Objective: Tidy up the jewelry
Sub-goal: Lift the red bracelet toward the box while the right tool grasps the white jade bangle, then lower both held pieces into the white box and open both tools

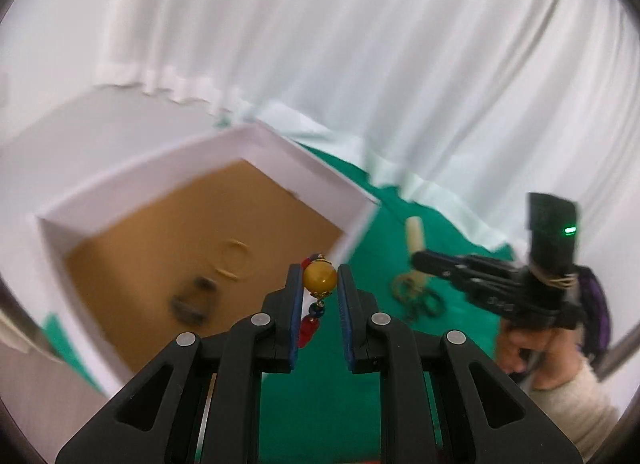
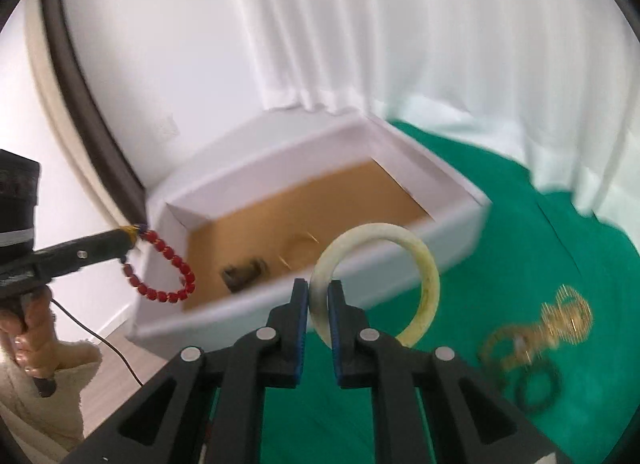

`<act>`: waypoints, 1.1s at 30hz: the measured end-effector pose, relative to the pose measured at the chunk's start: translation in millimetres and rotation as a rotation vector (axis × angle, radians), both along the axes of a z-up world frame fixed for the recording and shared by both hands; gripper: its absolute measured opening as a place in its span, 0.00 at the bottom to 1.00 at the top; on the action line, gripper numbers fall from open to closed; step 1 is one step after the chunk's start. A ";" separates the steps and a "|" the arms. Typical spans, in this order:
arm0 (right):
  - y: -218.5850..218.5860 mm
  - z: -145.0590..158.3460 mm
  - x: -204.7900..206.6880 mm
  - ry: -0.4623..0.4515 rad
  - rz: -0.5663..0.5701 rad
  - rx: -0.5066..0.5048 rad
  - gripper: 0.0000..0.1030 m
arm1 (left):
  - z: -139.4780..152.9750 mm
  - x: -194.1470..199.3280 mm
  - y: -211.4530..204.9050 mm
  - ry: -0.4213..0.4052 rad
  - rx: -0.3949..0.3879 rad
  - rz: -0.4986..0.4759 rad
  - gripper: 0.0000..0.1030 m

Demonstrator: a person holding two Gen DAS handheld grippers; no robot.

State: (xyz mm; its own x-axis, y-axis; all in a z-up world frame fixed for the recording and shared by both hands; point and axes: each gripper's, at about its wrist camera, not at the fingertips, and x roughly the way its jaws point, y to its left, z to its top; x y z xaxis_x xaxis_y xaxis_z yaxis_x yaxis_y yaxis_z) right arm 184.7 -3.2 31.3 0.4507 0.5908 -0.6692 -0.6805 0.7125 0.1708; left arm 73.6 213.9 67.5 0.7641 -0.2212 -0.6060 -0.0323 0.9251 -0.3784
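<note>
Jewelry in mid-air: a red beaded bracelet [image 2: 162,270] with one large amber-yellow bead [image 1: 319,275] capped in gold hangs from the left gripper [image 1: 319,284], whose blue-padded jaws are drawn in narrow and clamp the big bead. Seen from the right wrist camera, the loop of dark red beads droops below the fingertips, just outside the near left corner of the box. The right gripper [image 2: 319,296] pinches the rim of a pale cream bangle [image 2: 376,284] between close-set jaws; the ring stands nearly upright, its open face turned toward the camera, its upper arc overlapping the box's front wall in view. A white-walled box [image 2: 280,306] with a brown cardboard floor sits on green cloth [image 2: 540,232]; inside lie a thin gold ring-shaped piece [image 1: 234,260] and a dark blurred item [image 1: 194,298]. More gold filigree pieces [image 2: 560,320] and a dark ring [image 2: 538,390] rest on the cloth to the right of the box. No writing or brand mark can be read; the pictures are motion-blurred. White curtains [image 2: 400,23] hang behind. A person's hand [image 2: 30,338] in a cream sleeve grips the left handle.
</note>
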 end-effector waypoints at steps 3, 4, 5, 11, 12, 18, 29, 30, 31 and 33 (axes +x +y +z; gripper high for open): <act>43.1 7.8 5.3 -0.016 0.078 0.015 0.10 | -12.0 8.7 35.7 0.035 0.024 0.082 0.15; 53.4 7.4 5.5 -0.015 0.098 0.017 0.10 | -16.6 11.1 43.2 0.046 0.033 0.102 0.15; 66.7 5.3 6.6 -0.009 0.125 0.018 0.10 | -23.7 13.2 50.1 0.061 0.043 0.127 0.15; 139.2 -34.5 0.0 0.037 0.249 -0.085 0.10 | -64.4 33.3 90.9 0.165 0.063 0.201 0.15; 150.3 -46.2 3.1 0.048 0.254 -0.133 0.10 | -68.2 35.8 92.7 0.174 0.066 0.204 0.15; 175.2 -101.5 25.6 0.188 0.265 -0.309 0.13 | -93.2 43.2 97.9 0.232 0.078 0.204 0.15; 123.8 -59.6 13.9 0.152 0.170 -0.187 0.38 | -84.3 32.0 73.4 0.221 0.192 0.249 0.63; 120.8 -54.2 8.2 0.132 0.157 -0.181 0.41 | -80.4 28.1 63.5 0.209 0.214 0.249 0.69; 110.4 -48.5 -0.3 0.104 0.135 -0.175 0.47 | -77.3 25.7 56.5 0.199 0.232 0.247 0.72; 89.3 -41.0 -14.2 0.064 0.098 -0.173 0.53 | -70.3 21.6 37.9 0.180 0.279 0.237 0.73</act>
